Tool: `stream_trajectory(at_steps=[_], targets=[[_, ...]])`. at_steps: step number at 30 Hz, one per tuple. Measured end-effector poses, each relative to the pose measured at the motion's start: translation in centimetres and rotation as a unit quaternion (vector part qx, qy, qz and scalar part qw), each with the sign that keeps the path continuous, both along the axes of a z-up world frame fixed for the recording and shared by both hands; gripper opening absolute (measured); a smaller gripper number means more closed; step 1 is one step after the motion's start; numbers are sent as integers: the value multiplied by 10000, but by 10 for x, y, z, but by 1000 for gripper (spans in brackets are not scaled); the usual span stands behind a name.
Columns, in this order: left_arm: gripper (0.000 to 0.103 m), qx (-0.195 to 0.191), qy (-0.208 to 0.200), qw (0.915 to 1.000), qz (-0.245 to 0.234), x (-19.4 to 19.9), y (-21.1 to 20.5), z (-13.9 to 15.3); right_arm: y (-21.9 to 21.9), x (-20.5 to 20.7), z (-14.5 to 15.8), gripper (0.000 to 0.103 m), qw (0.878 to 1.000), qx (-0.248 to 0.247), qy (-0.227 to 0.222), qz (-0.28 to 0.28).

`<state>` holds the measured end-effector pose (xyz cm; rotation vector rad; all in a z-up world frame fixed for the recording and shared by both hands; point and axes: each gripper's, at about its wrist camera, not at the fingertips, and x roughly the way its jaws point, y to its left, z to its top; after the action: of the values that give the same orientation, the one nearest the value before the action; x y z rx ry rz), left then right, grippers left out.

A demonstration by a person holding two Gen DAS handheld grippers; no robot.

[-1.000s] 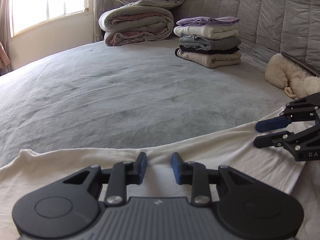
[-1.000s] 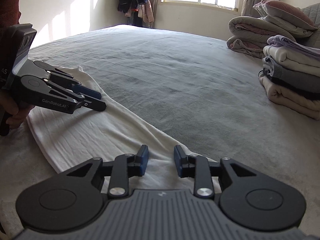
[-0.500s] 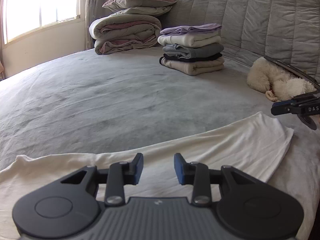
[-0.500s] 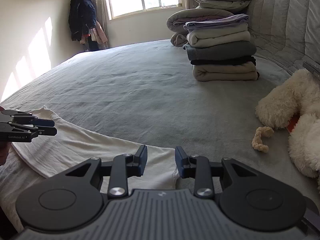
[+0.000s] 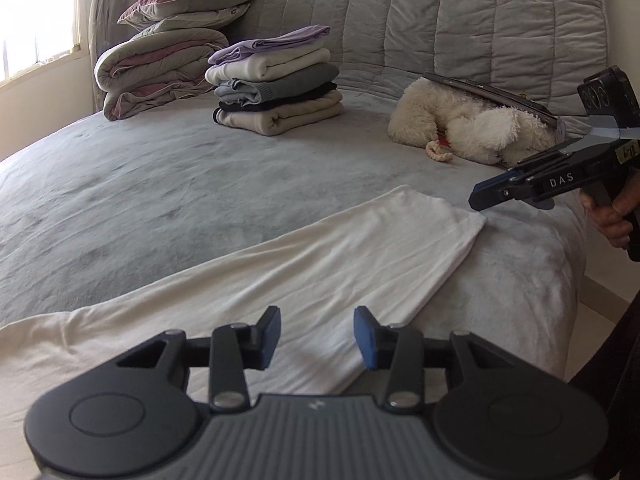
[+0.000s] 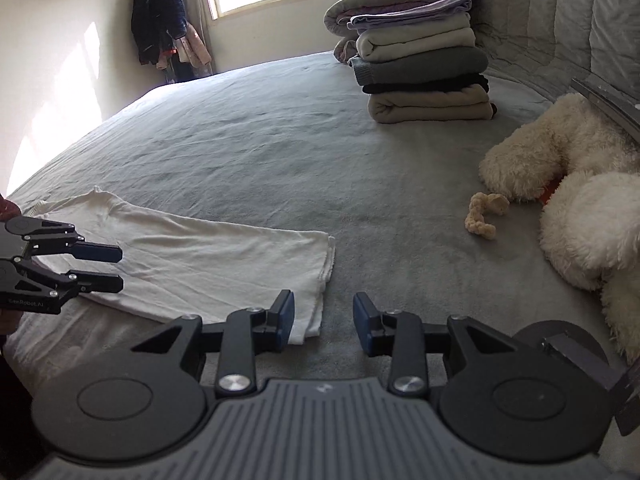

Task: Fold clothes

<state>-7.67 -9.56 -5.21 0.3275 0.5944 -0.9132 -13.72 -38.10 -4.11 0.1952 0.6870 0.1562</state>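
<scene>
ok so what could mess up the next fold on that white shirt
1. Both grippers, left gripper and right gripper, hang open above the white shirt and grip nothing, so a shallow pinch might lift only the top layer and undo the fold.
2. The shirt lies near the bed edge; dragging it that way could pull it off.

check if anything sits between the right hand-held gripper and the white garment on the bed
Nothing visible does. The right hand-held gripper hangs open just over the near corner of the folded white garment, with only bare grey bedspread around it. The plush toy and the clothes stack lie off to the side.
</scene>
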Motion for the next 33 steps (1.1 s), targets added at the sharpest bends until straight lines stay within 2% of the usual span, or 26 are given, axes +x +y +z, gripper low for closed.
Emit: stream_trajectory(at_steps=[3,6,10,12,13,15,20,27,28,30,32,33], targets=[[43,19,-16,9996,-269,-12,-17,-1,-8,4,1,37,9971,678,309,-138],[43,72,-40,9987,-504,-21,-34,-5,-12,11,-5,37,9893,1245,732,-210],[44,140,-170,9974,-683,-31,-56,-11,-5,18,-13,36,9869,1349,874,-158],[45,151,-236,9969,-729,-35,-66,-13,-2,20,-13,27,9869,1331,903,-147],[45,150,-253,9968,-739,-35,-70,-13,-2,21,-13,18,9867,1332,924,-148],[45,156,-323,9964,-770,-39,-79,-12,-5,22,-13,9,9838,1500,972,-135],[45,180,-462,9962,-721,-44,-103,-12,-10,21,-5,8,9813,1726,850,-80],[44,288,-595,9971,-376,-45,-138,-12,-13,23,4,8,9800,1859,707,60],[43,281,-528,9979,-252,-43,-140,-12,-14,24,4,8,9797,1875,710,64],[23,248,-353,9991,27,-38,-144,-12,-16,27,4,10,9791,1902,715,65],[16,164,-193,9993,289,-35,-145,-12,-21,28,2,19,9791,1910,697,-95],[12,77,-125,9991,406,-36,-144,-13,-25,30,-1,19,9780,1947,731,-180]])
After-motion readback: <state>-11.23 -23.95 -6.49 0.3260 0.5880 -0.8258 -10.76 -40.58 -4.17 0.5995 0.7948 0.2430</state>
